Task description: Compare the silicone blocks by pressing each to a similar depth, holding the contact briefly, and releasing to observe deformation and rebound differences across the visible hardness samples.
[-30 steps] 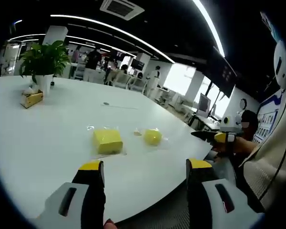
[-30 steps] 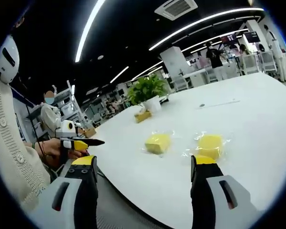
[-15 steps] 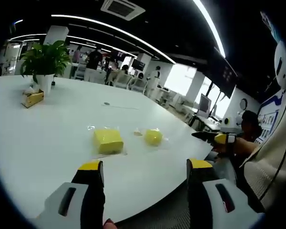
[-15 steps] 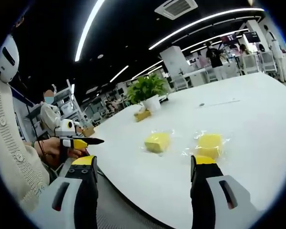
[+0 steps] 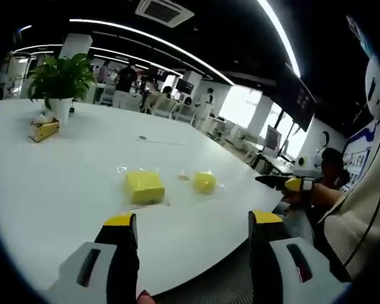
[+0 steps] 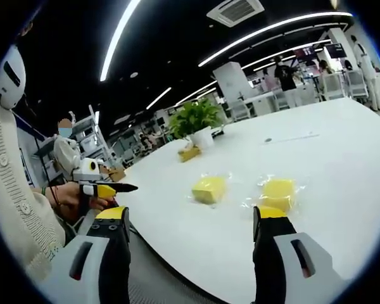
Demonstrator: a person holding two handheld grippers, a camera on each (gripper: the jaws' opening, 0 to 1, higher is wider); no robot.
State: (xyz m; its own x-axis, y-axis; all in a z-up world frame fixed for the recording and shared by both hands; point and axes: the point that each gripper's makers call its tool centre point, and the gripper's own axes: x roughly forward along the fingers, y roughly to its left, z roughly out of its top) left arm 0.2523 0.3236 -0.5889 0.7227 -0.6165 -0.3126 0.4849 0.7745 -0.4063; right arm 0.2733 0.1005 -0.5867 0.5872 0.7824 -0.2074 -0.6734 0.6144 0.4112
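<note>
Two yellow silicone blocks in clear wrap lie side by side on the white table [image 5: 63, 190]. In the left gripper view the squarer block [image 5: 144, 187] is on the left and the rounder block [image 5: 204, 182] on the right. My left gripper [image 5: 193, 225] hangs open at the table's near edge, well short of both, with nothing between its jaws. The right gripper [image 5: 285, 182] shows at the right, held off the table. In the right gripper view the two blocks [image 6: 209, 189] [image 6: 278, 191] lie ahead of my open, empty right gripper [image 6: 191, 218]. The left gripper [image 6: 104, 189] shows at the left.
A potted plant [image 5: 58, 82] and a small yellow box [image 5: 43, 130] stand at the table's far left; they appear again as plant [image 6: 196, 120] and box [image 6: 190, 153]. A cream sleeve [image 6: 12, 190] fills the side. People and chairs stand far behind.
</note>
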